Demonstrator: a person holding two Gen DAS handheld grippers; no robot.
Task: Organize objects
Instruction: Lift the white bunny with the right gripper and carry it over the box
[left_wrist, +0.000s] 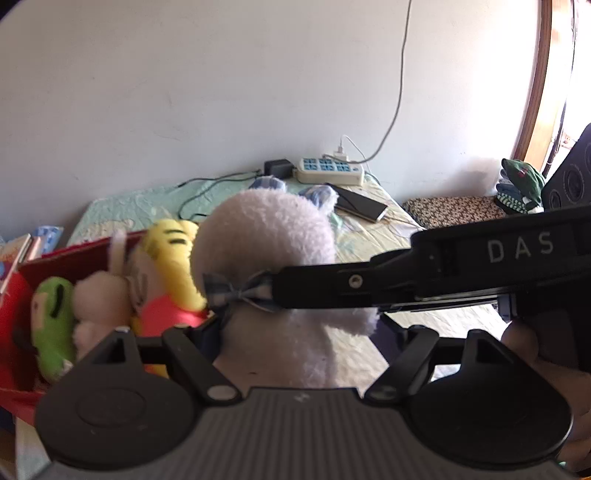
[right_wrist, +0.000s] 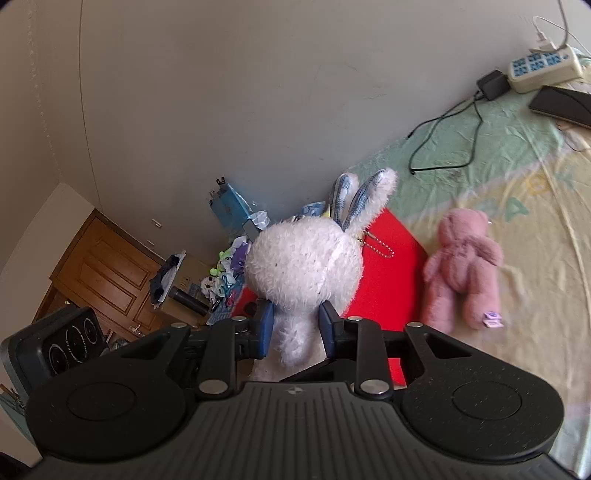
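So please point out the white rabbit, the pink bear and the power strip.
white rabbit (right_wrist: 303, 258): right wrist view, on its head.
pink bear (right_wrist: 461, 266): right wrist view, on its body.
power strip (left_wrist: 328, 170): left wrist view, on its top face.

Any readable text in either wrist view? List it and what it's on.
"DAS": white letters on the side of the right hand-held gripper, seen in the left wrist view.
Purple tag on the pink teddy bear: too blurred to read.
Power strip: no legible marking.
Blue box: print unreadable.
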